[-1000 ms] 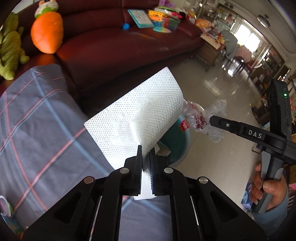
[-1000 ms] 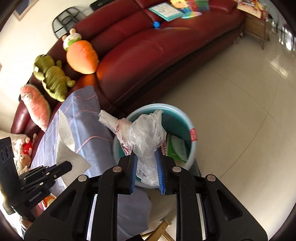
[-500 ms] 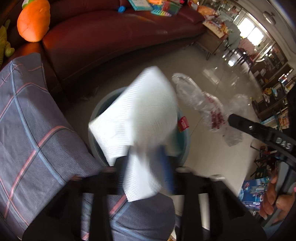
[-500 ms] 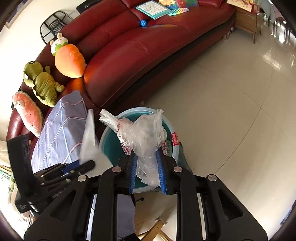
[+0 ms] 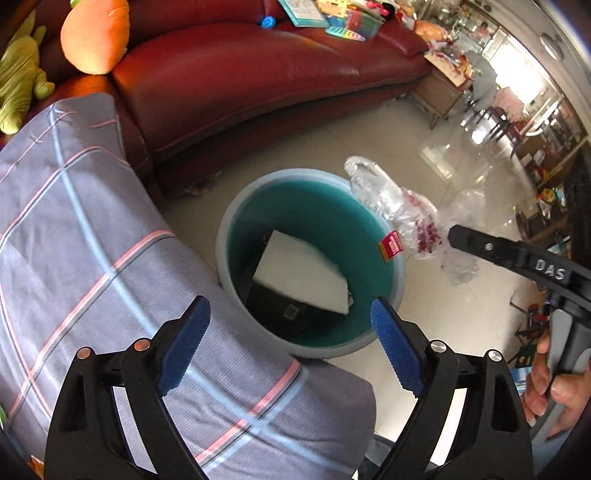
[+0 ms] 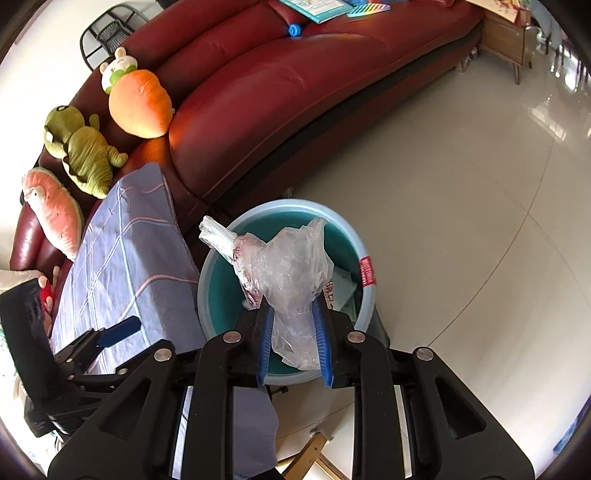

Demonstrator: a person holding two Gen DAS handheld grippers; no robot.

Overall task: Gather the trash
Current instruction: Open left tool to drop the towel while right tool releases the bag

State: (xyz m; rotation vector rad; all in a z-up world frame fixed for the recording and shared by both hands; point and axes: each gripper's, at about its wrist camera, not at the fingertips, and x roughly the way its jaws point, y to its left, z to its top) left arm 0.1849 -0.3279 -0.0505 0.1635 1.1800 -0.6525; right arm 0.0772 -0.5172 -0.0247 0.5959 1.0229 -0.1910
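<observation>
The right gripper (image 6: 291,332), jaws pinching the crumpled plastic bag (image 6: 286,273), holds it just above the teal bin's (image 5: 227,236) right rim, while the left gripper (image 5: 290,332), jaws opening and empty, hangs over the paper towel (image 5: 299,273) inside.

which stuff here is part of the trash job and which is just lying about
Job: bin; tissue lying in the bin; plastic bag, pinched in the right gripper; left gripper, jaws opening, nothing between them.

Lying about: sofa; carrot plush; green plush; checked cloth; books.
</observation>
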